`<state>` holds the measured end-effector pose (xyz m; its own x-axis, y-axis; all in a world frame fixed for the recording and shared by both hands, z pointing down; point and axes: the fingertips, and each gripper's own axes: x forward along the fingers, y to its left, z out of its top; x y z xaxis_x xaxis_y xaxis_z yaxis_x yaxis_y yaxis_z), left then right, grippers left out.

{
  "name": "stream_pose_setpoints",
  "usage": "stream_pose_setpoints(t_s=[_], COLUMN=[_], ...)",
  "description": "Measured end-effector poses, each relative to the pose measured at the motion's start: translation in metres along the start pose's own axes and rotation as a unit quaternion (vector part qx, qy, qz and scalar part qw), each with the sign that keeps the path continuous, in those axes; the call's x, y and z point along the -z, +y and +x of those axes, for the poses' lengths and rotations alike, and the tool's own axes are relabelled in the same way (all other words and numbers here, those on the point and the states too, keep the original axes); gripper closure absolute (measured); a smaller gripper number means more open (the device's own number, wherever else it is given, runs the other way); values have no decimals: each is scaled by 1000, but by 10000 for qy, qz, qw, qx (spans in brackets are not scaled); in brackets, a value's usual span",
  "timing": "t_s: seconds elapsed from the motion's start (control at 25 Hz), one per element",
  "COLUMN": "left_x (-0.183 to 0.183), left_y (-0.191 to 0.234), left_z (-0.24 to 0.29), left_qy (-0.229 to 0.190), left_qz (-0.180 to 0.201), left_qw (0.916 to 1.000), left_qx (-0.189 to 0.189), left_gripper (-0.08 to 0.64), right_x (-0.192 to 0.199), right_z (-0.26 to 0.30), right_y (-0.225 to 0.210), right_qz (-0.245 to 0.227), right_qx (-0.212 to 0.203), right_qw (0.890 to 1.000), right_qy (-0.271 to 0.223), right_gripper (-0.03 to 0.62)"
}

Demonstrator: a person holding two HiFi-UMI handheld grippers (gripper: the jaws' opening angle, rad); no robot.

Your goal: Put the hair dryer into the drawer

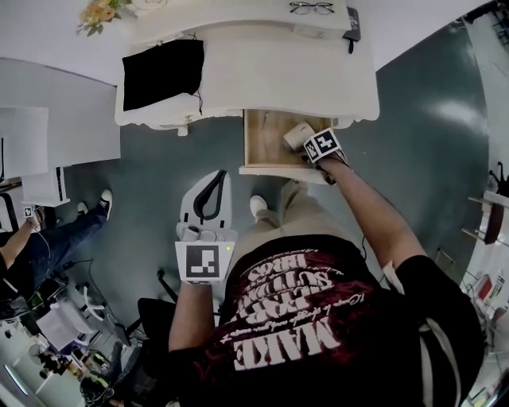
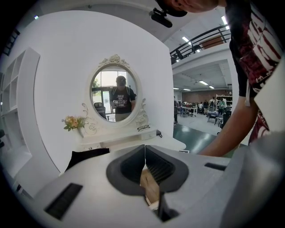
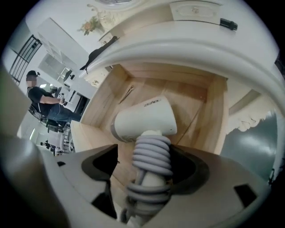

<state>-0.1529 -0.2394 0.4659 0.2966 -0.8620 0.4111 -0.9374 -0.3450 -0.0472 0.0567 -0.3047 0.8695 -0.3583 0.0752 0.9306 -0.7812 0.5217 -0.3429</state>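
Note:
The white hair dryer lies in the open wooden drawer under the dressing table. In the right gripper view its body rests on the drawer floor, and its handle, wrapped in grey cord, stands between the jaws. My right gripper points steeply down into the drawer; its jaws stand wide, with a gap beside the handle on the left. My left gripper hangs below the drawer front, shut with nothing in it.
On the white table top lie a black cloth, glasses, a dark remote-like object and flowers. An oval mirror stands behind. A seated person is at the left.

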Motion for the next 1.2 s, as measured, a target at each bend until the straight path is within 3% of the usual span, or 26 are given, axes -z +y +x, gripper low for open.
stream_pose_setpoints(t_s=[0.12, 0.32, 0.4, 0.52, 0.6, 0.68, 0.76, 0.92, 1.08, 1.2], left_x=[-4, -9, -17, -27, -31, -36, -40, -43, -40, -42], left_y=[-1, -7, -11, -15, -12, -5, 0, 6, 13, 13], left_z=[-5, -13, -14, -16, -17, -20, -26, -41, -54, -64], left_qy=[-60, -160, -272, -391, -436, -522, -648, -732, -741, -795], left_qz=[74, 156, 268, 377, 316, 119, 95, 250, 118, 259], left_qw=[9999, 9995, 9987, 9975, 9978, 9980, 9976, 9970, 9972, 9964], left_qx=[57, 227, 335, 441, 395, 326, 233, 98, 58, 126], left_gripper=[552, 552, 552, 552, 552, 552, 552, 552, 552, 552], right_x=[-7, -15, -27, -41, -46, -48, -44, -30, -25, -23], right_z=[-21, -74, -109, -168, -204, -236, -263, -295, -328, -355], right_y=[-1, 25, 43, 73, 88, 95, 102, 117, 139, 160], right_qz=[62, -249, -565, -891, -1004, -1045, -1076, -1165, -1240, -1358], right_qx=[62, -50, -70, -94, 14, 233, 417, 745, 850, 911], right_qw=[9981, 9867, 9721, 9398, 9185, 9007, 8887, 8806, 8653, 8528], right_qy=[-604, -1604, -2276, -3298, -3824, -4210, -4437, -4533, -4781, -4959], right_gripper=[230, 251, 358, 479, 510, 587, 588, 588, 588, 589])
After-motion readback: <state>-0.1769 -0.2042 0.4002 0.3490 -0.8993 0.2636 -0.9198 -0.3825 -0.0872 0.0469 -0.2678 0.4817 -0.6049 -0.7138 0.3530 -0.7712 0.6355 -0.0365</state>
